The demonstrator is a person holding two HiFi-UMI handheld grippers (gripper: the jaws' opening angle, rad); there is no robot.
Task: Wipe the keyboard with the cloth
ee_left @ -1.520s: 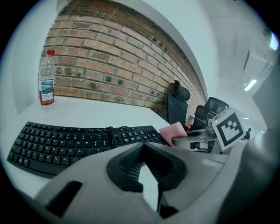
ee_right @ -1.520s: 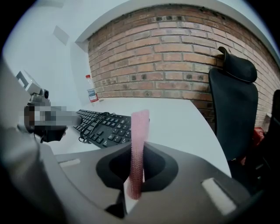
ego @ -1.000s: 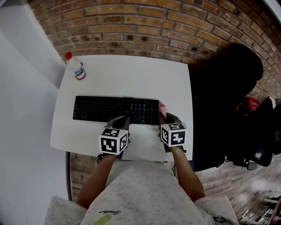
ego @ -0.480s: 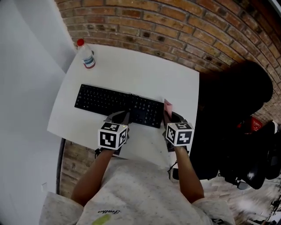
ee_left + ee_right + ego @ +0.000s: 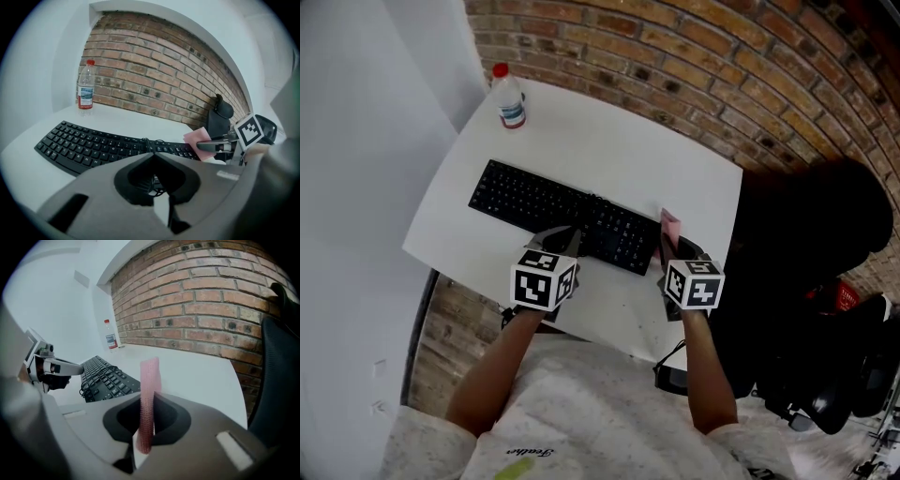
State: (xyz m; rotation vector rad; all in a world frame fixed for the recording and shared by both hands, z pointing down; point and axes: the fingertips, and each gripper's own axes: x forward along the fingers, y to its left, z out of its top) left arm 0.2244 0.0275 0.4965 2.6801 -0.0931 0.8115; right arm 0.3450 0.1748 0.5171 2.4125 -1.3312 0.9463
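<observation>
Cloth (image 5: 150, 376) pinched in right tool (image 5: 149, 400) — keyboard (image 5: 553, 211) just left of it.

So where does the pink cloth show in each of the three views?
Head view: cloth just off the right end of the keyboard.
Left gripper view: cloth right of centre, at the keyboard's far end.
Right gripper view: cloth upright in the centre, seen edge-on.
Shared landmark: the red-capped bottle.

keyboard (image 5: 553, 212): black, lying flat | cloth (image 5: 670, 225): pink, upright, at keyboard's right end
</observation>
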